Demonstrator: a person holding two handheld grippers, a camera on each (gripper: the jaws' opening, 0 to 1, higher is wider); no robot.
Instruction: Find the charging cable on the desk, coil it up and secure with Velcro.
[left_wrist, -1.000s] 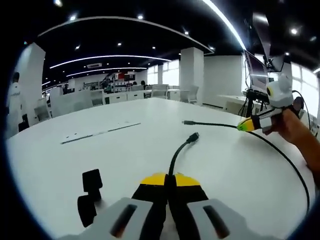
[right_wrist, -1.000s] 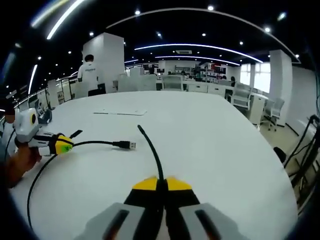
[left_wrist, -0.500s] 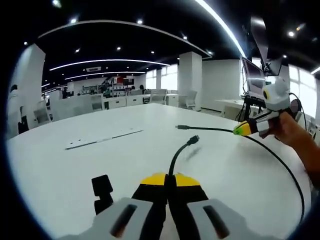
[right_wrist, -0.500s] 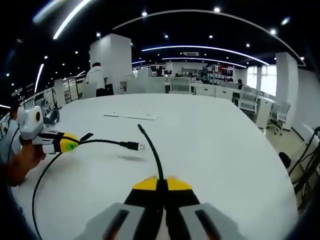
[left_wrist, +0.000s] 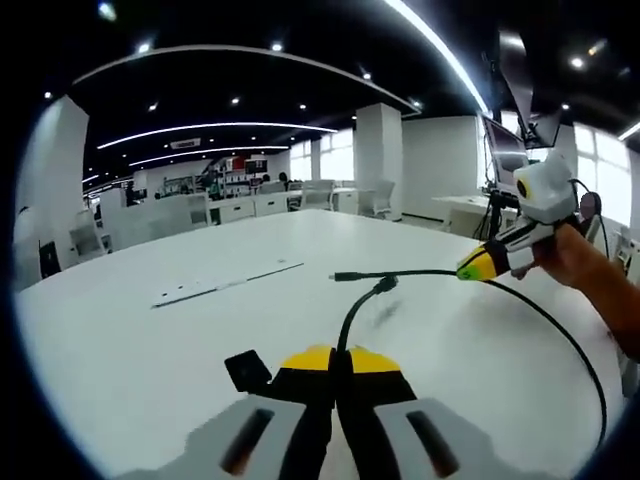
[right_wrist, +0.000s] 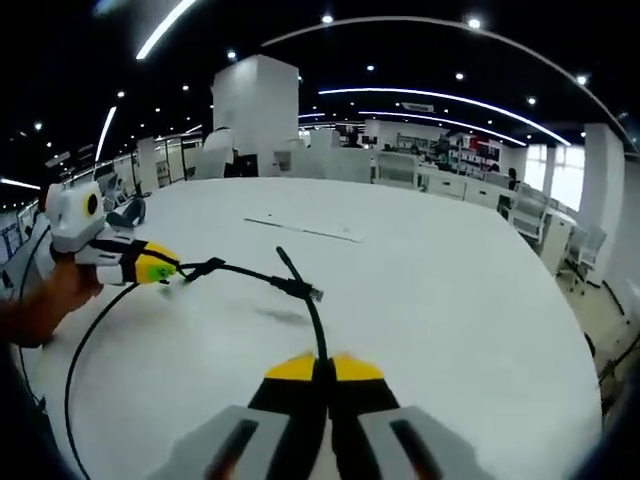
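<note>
The black charging cable (left_wrist: 352, 312) rises from my left gripper (left_wrist: 335, 362), which is shut on it just behind a small plug (left_wrist: 383, 284). A black strap tab (left_wrist: 245, 370) hangs beside the jaws. From the right, my right gripper (left_wrist: 470, 268) comes in, shut on the cable's other end, with a USB plug (left_wrist: 345, 276) sticking out. The rest of the cable loops down over the white table (left_wrist: 120, 340). In the right gripper view, my right gripper (right_wrist: 320, 368) is shut on the cable (right_wrist: 312, 318). My left gripper (right_wrist: 160, 268) is at the left, and the two ends cross.
A thin flat strip (left_wrist: 225, 284) lies farther out on the table, also seen in the right gripper view as the strip (right_wrist: 300, 228). A monitor on a stand (left_wrist: 510, 150) is at the table's right side. Office desks and chairs stand beyond the table.
The two grippers have come closer together, so the cable ends that were apart now cross. Both stay shut on the cable, and the slack loop has narrowed.
</note>
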